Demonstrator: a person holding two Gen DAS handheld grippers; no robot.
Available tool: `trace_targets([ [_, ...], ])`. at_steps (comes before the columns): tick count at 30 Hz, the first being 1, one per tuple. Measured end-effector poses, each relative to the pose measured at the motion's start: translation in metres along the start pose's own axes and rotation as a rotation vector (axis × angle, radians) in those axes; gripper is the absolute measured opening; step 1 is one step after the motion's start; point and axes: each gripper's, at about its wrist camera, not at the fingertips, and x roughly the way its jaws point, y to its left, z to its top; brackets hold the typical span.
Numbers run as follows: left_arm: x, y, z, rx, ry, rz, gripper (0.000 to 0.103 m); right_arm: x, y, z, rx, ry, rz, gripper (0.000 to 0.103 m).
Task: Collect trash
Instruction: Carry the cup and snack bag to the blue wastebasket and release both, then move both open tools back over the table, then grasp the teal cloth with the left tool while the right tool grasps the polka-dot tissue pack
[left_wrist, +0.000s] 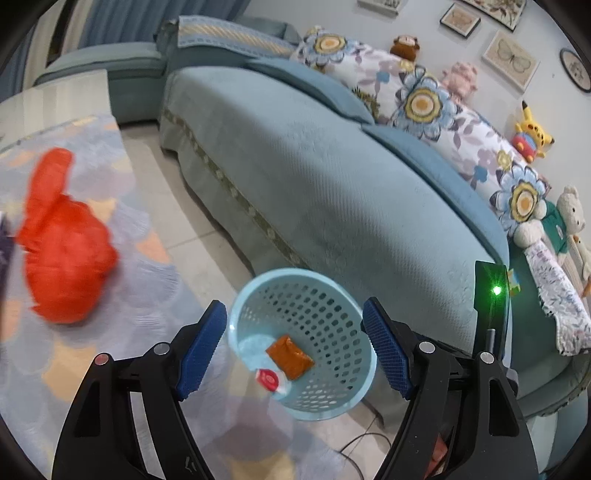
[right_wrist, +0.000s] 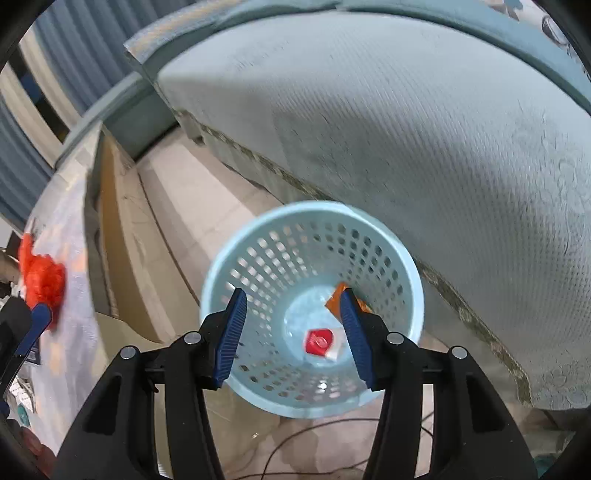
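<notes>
Basket: I see the light blue perforated waste basket (right_wrist: 312, 306) standing upright on the tiled floor (right_wrist: 192, 192), just beside the front skirt of the teal sofa (right_wrist: 406, 129).
Trash inside: an orange-brown packet (left_wrist: 290, 356) lies on the basket's bottom against the wall nearest the sofa; a small red-and-white wrapper (left_wrist: 269, 379) lies near the bottom's middle, just beside the packet.
Trash outside: a crumpled red plastic bag (left_wrist: 62, 243) sits on the patterned cloth of the table (left_wrist: 92, 350), towards its edge away from the sofa, well apart from the basket.
Right gripper (right_wrist: 291, 332): my jaws stand apart over the basket's mouth with nothing between the blue pads (right_wrist: 231, 332).
Left gripper (left_wrist: 295, 347): my jaws are spread wide and empty, framing the basket from the table side.
Floor: a thin dark cable (right_wrist: 314, 439) runs on the tiles beside the basket's base.
Sofa back: floral cushions (left_wrist: 417, 99) and plush toys (left_wrist: 532, 127) line it; framed pictures (left_wrist: 511, 59) hang above.
</notes>
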Motion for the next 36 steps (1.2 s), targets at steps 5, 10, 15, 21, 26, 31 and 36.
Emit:
trace_targets([
  [5, -0.061, 0.014, 0.0, -0.017, -0.111, 0.023, 0.075, -0.033, 0.02, 0.0, -0.047, -0.119, 0.069, 0.049],
  [10, -0.145, 0.041, -0.008, -0.059, -0.253, 0.147, 0.075, -0.072, 0.058, -0.014, -0.157, -0.243, 0.146, 0.052],
  [15, -0.227, 0.083, -0.029, -0.136, -0.367, 0.358, 0.075, -0.101, 0.096, -0.04, -0.265, -0.313, 0.199, 0.055],
  [21, -0.313, 0.17, -0.068, -0.321, -0.433, 0.667, 0.075, -0.122, 0.154, -0.068, -0.371, -0.329, 0.288, 0.056],
  [26, -0.352, 0.237, -0.093, -0.478, -0.436, 0.789, 0.075, -0.125, 0.222, -0.098, -0.463, -0.298, 0.383, 0.056],
  [31, -0.351, 0.286, -0.102, -0.538, -0.361, 0.842, 0.075, -0.115, 0.288, -0.127, -0.545, -0.264, 0.441, 0.056],
  [36, -0.331, 0.309, -0.118, -0.593, -0.304, 0.854, 0.074, -0.099, 0.352, -0.161, -0.671, -0.177, 0.503, 0.056],
])
